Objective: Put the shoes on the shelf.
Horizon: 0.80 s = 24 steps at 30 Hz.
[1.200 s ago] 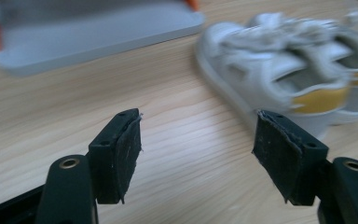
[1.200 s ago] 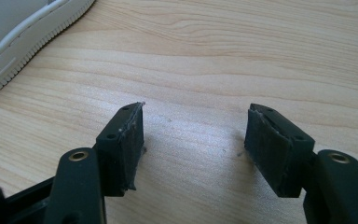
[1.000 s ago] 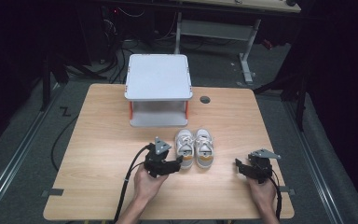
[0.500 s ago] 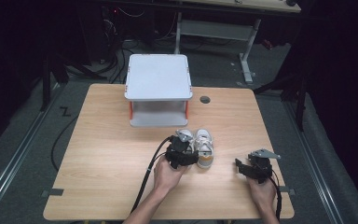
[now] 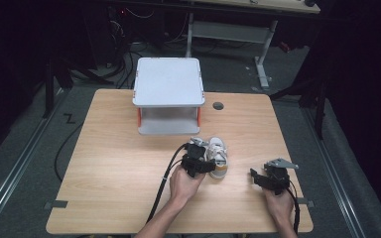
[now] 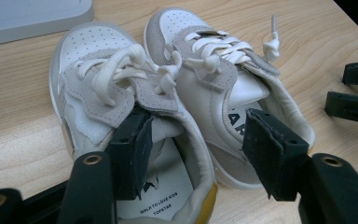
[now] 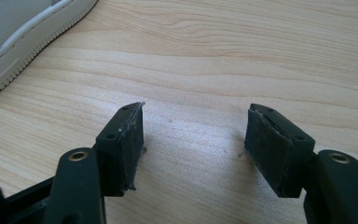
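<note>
Closing around two shoes' [image 6: 168, 112] adjoining collars, left tongs [image 6: 196, 149] near gaping right tongs [image 7: 196, 144] on wooden table [image 5: 114, 163].

Reading off the insole of the left shoe [image 6: 165, 186] now, right beside the left gripper's [image 6: 193, 154] left jaw: "WALK TO LOVE KIDS", then "TOPSTAR" beneath. On the right shoe's insole [image 6: 237, 116], ahead of the right jaw, only "AR" shows.

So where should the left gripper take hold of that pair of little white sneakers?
Grip the two touching inner collar walls of the pair of sneakers together, coming from the heel end above. The left gripper, jaws just closing, already has one jaw in each shoe opening.
</note>
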Tool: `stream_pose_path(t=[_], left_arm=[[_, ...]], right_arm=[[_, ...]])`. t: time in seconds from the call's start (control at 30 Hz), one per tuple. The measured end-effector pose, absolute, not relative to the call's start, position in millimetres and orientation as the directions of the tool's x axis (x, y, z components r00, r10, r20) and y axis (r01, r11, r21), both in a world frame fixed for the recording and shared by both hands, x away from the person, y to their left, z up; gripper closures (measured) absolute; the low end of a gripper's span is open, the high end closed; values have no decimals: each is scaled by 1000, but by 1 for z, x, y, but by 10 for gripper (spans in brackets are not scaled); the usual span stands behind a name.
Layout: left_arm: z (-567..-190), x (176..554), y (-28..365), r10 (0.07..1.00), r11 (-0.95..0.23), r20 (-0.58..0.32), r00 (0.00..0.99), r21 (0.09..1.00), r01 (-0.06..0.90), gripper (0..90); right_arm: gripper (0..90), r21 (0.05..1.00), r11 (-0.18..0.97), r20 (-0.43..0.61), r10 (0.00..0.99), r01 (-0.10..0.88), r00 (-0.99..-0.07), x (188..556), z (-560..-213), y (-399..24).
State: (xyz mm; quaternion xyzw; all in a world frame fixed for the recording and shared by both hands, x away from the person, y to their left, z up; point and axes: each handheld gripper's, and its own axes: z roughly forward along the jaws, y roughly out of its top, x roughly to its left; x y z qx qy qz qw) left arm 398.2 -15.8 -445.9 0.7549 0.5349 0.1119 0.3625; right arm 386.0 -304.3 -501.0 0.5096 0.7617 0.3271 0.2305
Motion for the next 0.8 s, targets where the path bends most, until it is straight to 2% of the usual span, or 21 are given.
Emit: stream_pose_path(t=[0.37, 0.5, 0.8], left_arm=[[-446, 402, -16, 882, -125, -272, 384, 652, 748, 415], [-447, 406, -25, 900, -173, -203, 385, 645, 744, 437], [-452, 408, -39, 905, -270, -76, 420, 659, 702, 561]], right_arm=[[370, 733, 267, -17, 927, 626, -375, 386, -501, -304], [370, 733, 267, -18, 927, 625, -375, 386, -501, -304], [370, 733, 267, -18, 927, 625, -375, 386, -501, -304]])
